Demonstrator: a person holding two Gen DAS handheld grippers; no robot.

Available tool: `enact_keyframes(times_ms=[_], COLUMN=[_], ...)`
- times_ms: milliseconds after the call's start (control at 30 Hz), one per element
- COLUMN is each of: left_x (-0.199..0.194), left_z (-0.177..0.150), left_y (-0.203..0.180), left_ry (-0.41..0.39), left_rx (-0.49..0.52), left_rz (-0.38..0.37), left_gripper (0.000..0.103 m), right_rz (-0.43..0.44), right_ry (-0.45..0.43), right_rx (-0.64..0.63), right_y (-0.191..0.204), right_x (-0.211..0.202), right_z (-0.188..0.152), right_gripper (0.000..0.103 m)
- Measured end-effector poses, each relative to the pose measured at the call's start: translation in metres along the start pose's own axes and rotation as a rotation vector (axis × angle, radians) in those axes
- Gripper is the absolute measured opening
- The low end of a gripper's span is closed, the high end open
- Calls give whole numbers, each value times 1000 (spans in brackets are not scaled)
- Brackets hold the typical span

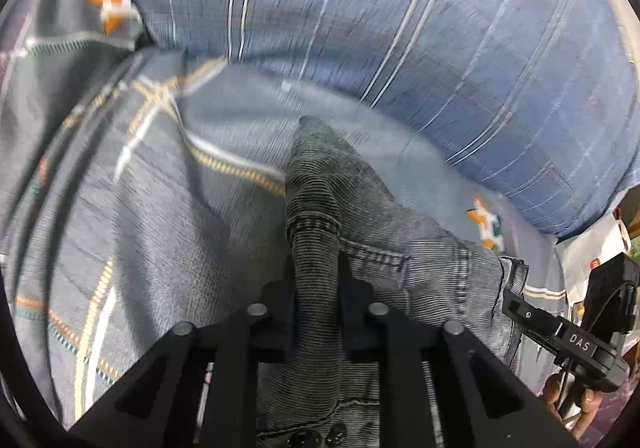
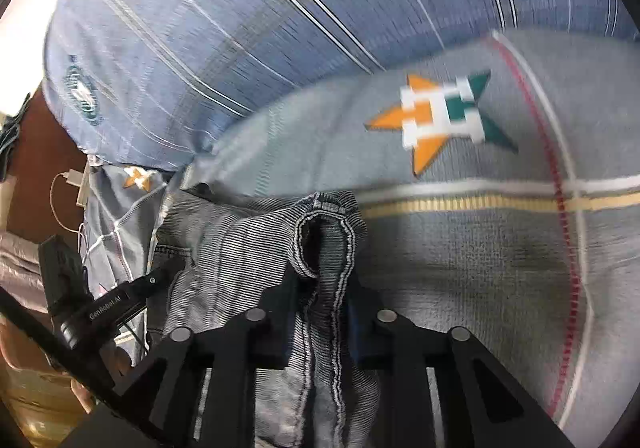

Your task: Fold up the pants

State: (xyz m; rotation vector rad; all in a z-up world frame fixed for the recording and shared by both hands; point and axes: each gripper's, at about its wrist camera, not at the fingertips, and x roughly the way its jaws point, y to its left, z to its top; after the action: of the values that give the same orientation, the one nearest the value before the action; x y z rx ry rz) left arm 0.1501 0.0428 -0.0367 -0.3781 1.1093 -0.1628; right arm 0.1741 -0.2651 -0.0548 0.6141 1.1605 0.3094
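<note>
Grey denim pants (image 1: pixel 332 176) lie bunched on a grey patterned bedsheet (image 1: pixel 132 184). My left gripper (image 1: pixel 317 268) is shut on a raised fold of the pants near a belt loop, the cloth pinched between its black fingers. In the right wrist view the pants (image 2: pixel 248 244) show a stitched hem edge looped upward, and my right gripper (image 2: pixel 320 280) is shut on that hem. The right gripper (image 1: pixel 516 302) appears at the right edge of the left wrist view, gripping the far side of the denim. The left gripper (image 2: pixel 160 276) shows at the left of the right wrist view.
A large blue striped pillow (image 1: pixel 400 28) fills the space behind the pants, also as the pillow (image 2: pixel 240 28) in the right wrist view. The sheet (image 2: pixel 480 248) carries an orange and green star print. A cable and plug (image 2: pixel 74 184) hang at the left bed edge.
</note>
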Motion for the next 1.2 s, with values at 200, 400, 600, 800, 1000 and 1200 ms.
enact_keyframes(times_ms=[200,400,600,800,1000,1200], left_x=[-31,19,-17,-68,-60,-54], left_z=[-2,0,5,-19,-72,-77], left_y=[-18,-13,-10,-9,23,31], left_ry=[-132,1,14,73,61,59], left_rx=[73,82,33,63,5,-80], left_rz=[-4,196,160,110,39,-15], left_gripper=[14,40,50,67,66,65], right_rz=[16,-95,-142,-86,-54,9], right_ry=[-141,-90,-56,11,15,27], right_rx=[-88,-51,39,5,12,136], right_y=[26,6,8,17,8,-18], right_x=[-38,0,-30,-58,-54,-34], right_z=[-2,5,0,-56,-97,-90], right_gripper=[20,44,68,68,68,68])
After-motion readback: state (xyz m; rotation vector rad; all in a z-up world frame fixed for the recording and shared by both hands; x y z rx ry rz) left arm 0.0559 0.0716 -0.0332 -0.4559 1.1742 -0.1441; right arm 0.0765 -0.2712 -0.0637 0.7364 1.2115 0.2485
